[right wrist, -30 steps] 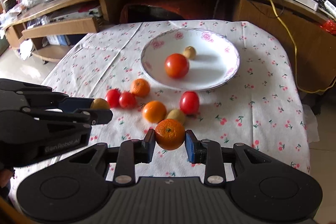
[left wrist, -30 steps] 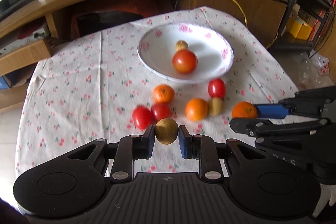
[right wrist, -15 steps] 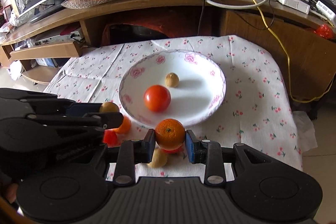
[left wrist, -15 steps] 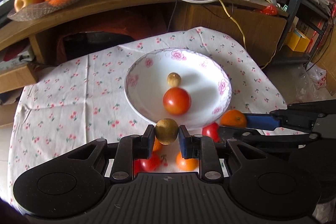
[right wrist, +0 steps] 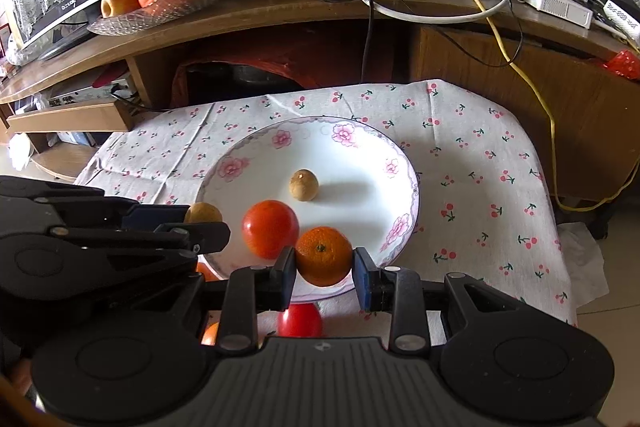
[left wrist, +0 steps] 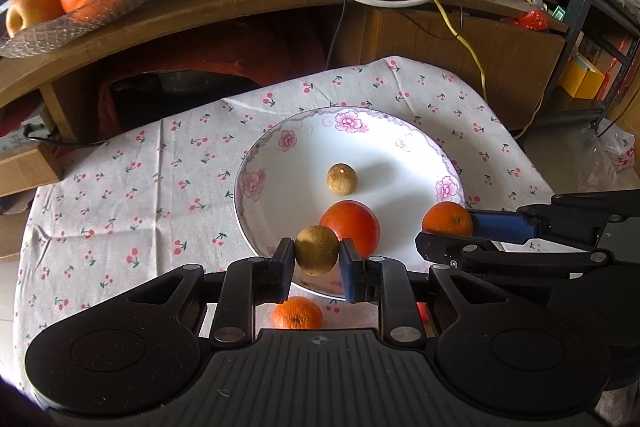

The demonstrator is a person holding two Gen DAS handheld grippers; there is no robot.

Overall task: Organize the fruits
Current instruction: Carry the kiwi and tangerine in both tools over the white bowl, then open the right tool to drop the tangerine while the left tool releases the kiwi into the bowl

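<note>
Two fruits held up, one in each pair of tongs. Left tongs [left wrist: 317, 258] clamped tight on a round brown fruit [left wrist: 317, 251], up in the air just over the near rim of the white plate [left wrist: 250, 195]. Right tongs [right wrist: 324, 273] clamped tight on a little orange [right wrist: 324, 255], also over the near rim, just beside the big red tomato [right wrist: 270, 227] lying in the plate. One more brown fruit [left wrist: 341, 179] resting near the middle of the plate, behind the tomato. Best now to push both fruits a bit more forward, over the flat white part and not over the rim. Then come down low, nearly to the plate, before letting go, so nothing bounces or rolls out. Aim the brown fruit at the bare spot left of the tomato, and the little orange at the bare spot to its right. Open slowly, and maybe one pair at a time. Mind the gap between the two tongs, very near each other here. Try not to bump the tomato: round, and likely to roll. Lift straight up after, without knocking the rim. Job looks only partly done, with more fruit waiting on the cherry cloth [left wrist: 120, 195]: another small orange [left wrist: 297, 313] and a red tomato [right wrist: 300, 321] just under the tongs. Far back, a glass dish [left wrist: 36, 41] of big oranges and apples on a wooden shelf, probably not part of this job.
</note>
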